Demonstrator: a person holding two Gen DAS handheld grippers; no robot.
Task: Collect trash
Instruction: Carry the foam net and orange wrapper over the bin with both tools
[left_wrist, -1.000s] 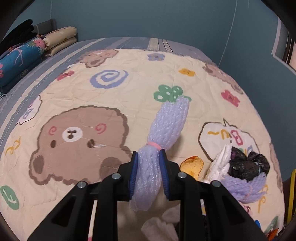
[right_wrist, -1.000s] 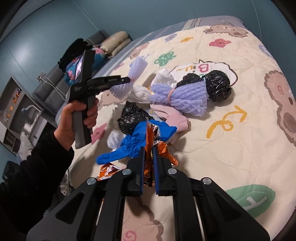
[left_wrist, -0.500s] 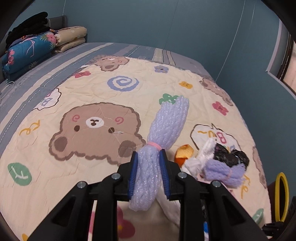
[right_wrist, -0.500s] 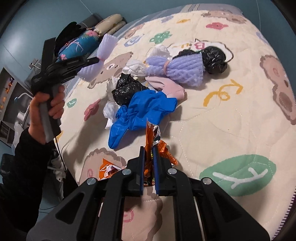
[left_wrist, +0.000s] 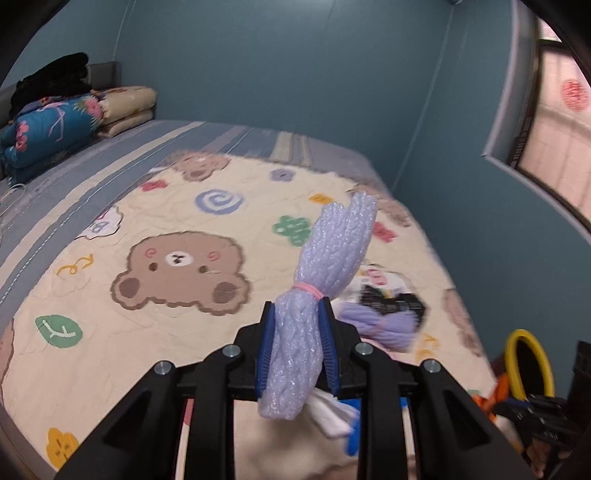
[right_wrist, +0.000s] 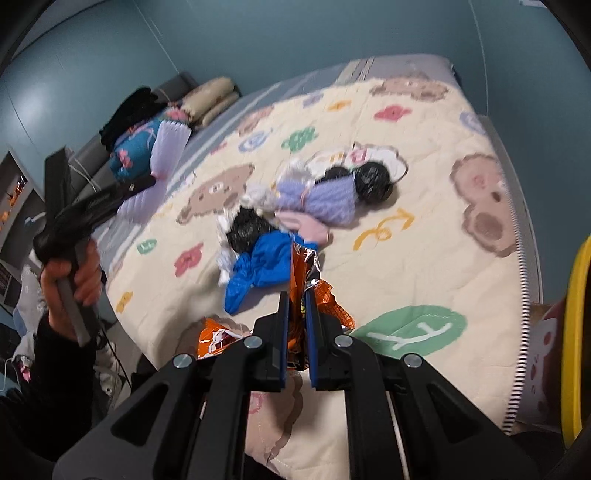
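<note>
A: Both grippers loaded. Left gripper (left_wrist: 297, 343) partly closed on purple foam net bundle (left_wrist: 321, 280), clamped just below its pink band. Light, squashy.
B: Right gripper (right_wrist: 295, 325) pinched shut on orange foil wrapper (right_wrist: 308, 280): thin, crinkly, slippery. Rest of trash lies on bear quilt (right_wrist: 424, 258).

The near and left parts of the quilt (left_wrist: 110, 295) on the bed lie bare, so a hand-held gripper could pass there freely. Toward the right edge, a cluster of trash (right_wrist: 295, 214) crowds the middle: black bags, a purple foam net and a blue glove touching one another. A folded bedding stack (left_wrist: 55, 122) blocks the far left corner. A yellow ring (left_wrist: 528, 365) stands just beside the bed's right edge.
</note>
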